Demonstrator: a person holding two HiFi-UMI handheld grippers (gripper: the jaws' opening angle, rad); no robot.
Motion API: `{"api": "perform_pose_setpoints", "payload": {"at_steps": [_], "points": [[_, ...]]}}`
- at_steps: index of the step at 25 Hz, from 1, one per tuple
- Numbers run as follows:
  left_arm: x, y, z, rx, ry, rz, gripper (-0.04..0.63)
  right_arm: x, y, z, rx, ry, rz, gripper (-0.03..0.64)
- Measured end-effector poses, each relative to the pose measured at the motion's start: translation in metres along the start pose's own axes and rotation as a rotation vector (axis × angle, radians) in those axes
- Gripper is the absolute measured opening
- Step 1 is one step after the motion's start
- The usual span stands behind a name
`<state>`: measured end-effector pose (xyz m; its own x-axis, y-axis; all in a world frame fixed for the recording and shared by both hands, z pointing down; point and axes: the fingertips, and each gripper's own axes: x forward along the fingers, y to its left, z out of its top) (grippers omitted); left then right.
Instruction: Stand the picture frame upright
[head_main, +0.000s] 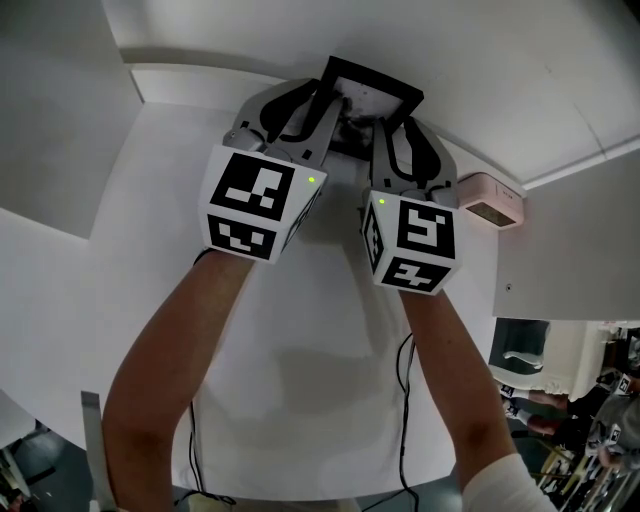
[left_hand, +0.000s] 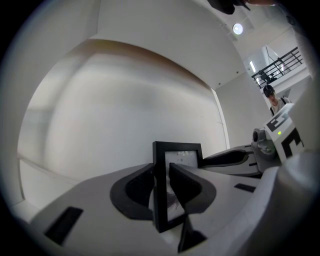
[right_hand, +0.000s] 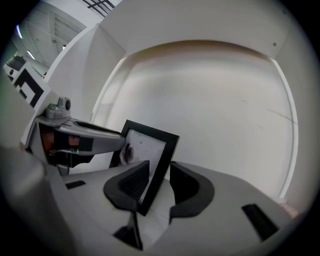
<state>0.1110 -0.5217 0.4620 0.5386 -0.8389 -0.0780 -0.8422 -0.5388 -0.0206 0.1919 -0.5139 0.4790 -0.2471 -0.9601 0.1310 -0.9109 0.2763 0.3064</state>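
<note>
We're holding the frame (head_main: 372, 85) up at the far side of the table (head_main: 330, 380), close to the wall (head_main: 480, 60). The left tongs (left_hand: 162, 186) are pinching its left edge, jaws narrow and tight on it. The right tongs (right_hand: 159, 184) are straddling the right edge but gripping nothing: a gap is showing at one pad. To do this well, we're wanting the left grip firm until the frame is resting on its foot, then easing off slowly. Whether its base is touching the table, we can't tell.
</note>
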Motion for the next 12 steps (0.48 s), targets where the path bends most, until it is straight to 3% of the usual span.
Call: {"api": "perform_pose_setpoints", "payload": {"at_steps": [12], "points": [[0.001, 0.001, -0.005, 0.002, 0.032, 0.027, 0.129, 0.004, -0.004, -0.014, 0.03, 0.056, 0.011, 0.135]]}}
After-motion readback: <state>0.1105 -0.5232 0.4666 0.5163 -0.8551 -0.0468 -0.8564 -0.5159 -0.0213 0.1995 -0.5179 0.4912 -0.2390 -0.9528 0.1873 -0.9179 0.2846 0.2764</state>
